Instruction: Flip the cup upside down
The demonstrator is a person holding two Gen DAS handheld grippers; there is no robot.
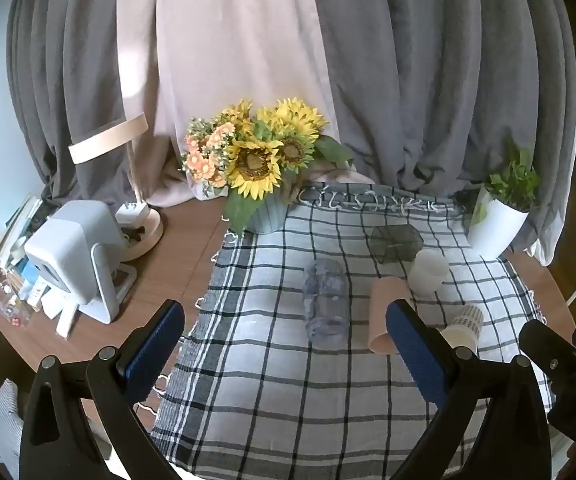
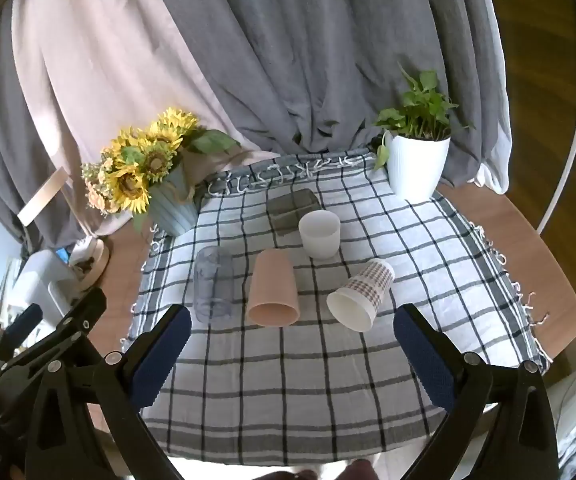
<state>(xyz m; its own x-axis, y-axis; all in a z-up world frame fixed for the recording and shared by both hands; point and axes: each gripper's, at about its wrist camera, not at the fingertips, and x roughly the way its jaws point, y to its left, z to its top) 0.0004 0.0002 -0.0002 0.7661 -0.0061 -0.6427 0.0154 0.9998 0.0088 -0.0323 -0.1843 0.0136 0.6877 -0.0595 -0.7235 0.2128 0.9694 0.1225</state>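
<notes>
1. Both tongs hang back at the near edge of the counter. Left tongs (image 1: 288,344) stand wide apart with nothing between the blue pads; right tongs (image 2: 292,344) likewise, spread and empty.

2. Out on the checked cloth (image 2: 288,400) there are several cups, and the task does not say which one. White cup (image 2: 320,234), centre of the right view, stands upright with its mouth up, so it looks the likeliest candidate.

3. Pink cup (image 2: 273,294) sits just below centre; whether it is already mouth-down or lying toward the lens, I cannot tell. Patterned cup (image 2: 362,296) lies on its side, mouth toward the camera, right of centre. Clear cup (image 2: 212,284) sits left of the pink one, its pose hard to read.

4. Behind the white cup is a dark mesh holder (image 2: 292,210), close to it. Sunflowers (image 2: 143,164) fill the upper left, a potted plant (image 2: 418,160) the upper right.

5. Step in hand, by my reading: the approach, with no cup gripped yet.

6. Next move calls for one pair of tongs to reach over the near cups, straddle the white cup's wall, close gently, lift, roll the wrist half a turn and set it rim-down.

7. Watch the crowding: the pink and patterned cups lie in the path.
</notes>
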